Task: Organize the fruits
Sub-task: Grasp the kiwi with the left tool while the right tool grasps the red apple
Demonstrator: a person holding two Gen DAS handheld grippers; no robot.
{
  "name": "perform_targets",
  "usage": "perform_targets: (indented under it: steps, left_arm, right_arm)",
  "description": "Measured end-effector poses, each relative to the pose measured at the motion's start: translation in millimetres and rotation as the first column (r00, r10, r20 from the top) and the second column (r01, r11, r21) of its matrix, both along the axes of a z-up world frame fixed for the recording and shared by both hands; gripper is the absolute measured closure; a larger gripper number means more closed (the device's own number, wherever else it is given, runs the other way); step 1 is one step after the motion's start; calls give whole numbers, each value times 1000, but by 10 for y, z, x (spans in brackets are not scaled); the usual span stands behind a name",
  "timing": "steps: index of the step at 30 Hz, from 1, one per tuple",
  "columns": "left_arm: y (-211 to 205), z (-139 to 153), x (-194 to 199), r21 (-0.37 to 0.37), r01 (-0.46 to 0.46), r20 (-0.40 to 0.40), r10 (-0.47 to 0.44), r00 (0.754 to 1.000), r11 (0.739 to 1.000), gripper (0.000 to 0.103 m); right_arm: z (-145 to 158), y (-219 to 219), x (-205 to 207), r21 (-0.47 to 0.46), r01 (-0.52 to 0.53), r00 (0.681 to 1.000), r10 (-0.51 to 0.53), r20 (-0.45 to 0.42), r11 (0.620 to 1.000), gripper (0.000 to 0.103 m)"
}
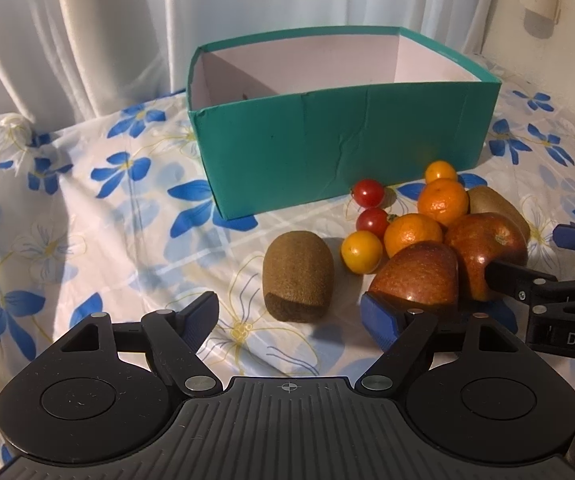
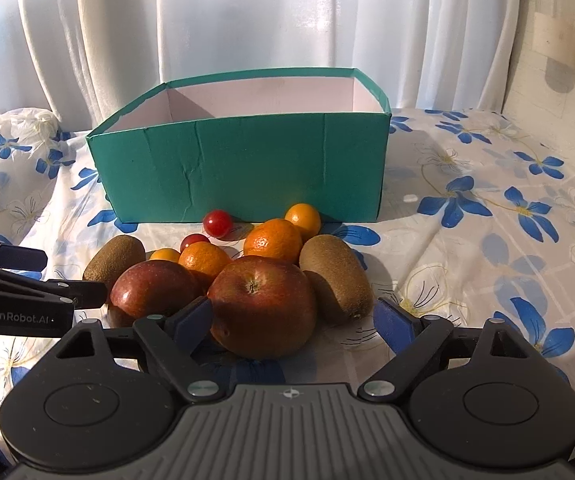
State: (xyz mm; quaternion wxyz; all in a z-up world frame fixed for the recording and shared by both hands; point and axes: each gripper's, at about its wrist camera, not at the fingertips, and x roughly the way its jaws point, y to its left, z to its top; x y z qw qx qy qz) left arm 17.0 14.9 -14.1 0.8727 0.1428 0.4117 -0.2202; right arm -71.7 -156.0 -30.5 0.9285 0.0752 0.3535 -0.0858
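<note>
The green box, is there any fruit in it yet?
Cannot tell fully: the green box is open-topped, only white inner walls show, and its floor is hidden.

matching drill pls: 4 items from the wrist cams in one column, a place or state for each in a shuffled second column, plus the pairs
Items
1. teal box
2. left gripper
3. right gripper
4. red cherry tomato

Places or states
A. open, the nearer apple just ahead of its fingers
B. on the cloth, just in front of the box's front wall
C. open, a lone kiwi just ahead of its fingers
D. stands behind the fruit pile, top open

Pairs: 1-D, 2-C, 3-A, 4-B
</note>
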Motion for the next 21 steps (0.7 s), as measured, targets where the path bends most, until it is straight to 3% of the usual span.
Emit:
perform_targets:
  steps: [11, 21]
  left_arm:
    - [-109, -157, 149, 47, 22, -10, -22, 1000, 999, 22]
    - [-56, -282, 384, -5, 17, -48, -17, 999, 1000, 27]
  right_arm:
    - [-108, 126, 167, -16, -33, 999, 32, -26, 999, 25]
    - [-176, 129, 300, -15, -10, 1000, 9, -10, 1000, 29]
